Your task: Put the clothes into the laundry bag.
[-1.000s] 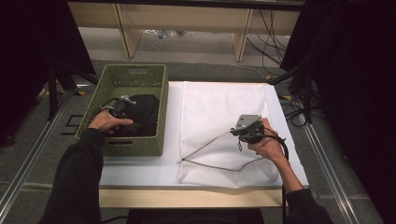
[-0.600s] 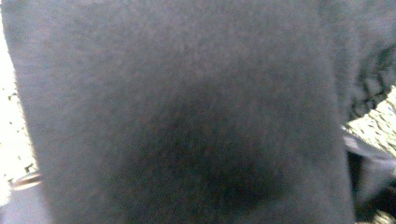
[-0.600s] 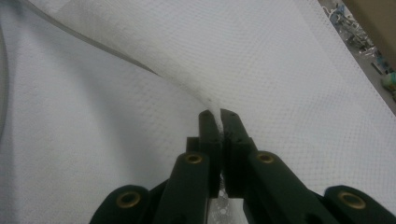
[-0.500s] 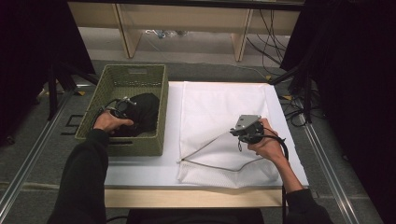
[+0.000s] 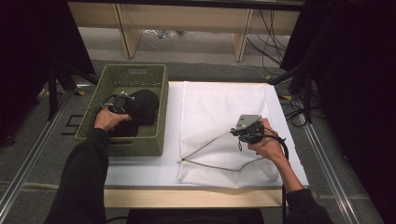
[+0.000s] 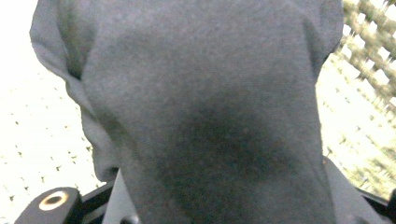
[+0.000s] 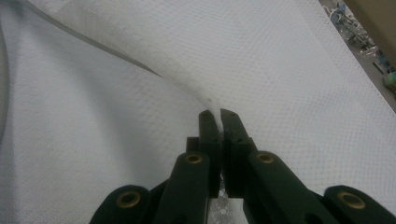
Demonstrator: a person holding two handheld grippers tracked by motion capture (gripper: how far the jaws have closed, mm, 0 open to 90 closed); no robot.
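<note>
Inside the green woven plastic basket [image 5: 152, 135], the soft, limp black cloth garment [image 5: 142, 105] drapes over the left gripper [image 5: 116, 103], its jaws hidden, while beside the basket the right gripper [image 7: 218, 114] pinches the white mesh laundry bag [image 5: 219, 105]'s raised rim.

High view overhead facing fwd, gripper views v. close: left on dark cloth [image 6: 205, 116], right on mesh bag [image 7: 289, 70].

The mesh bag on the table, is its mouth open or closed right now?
Open. The right gripper pinches the upper layer of the mesh bag and lifts it, so the dark-edged opening gapes toward the basket.
</note>
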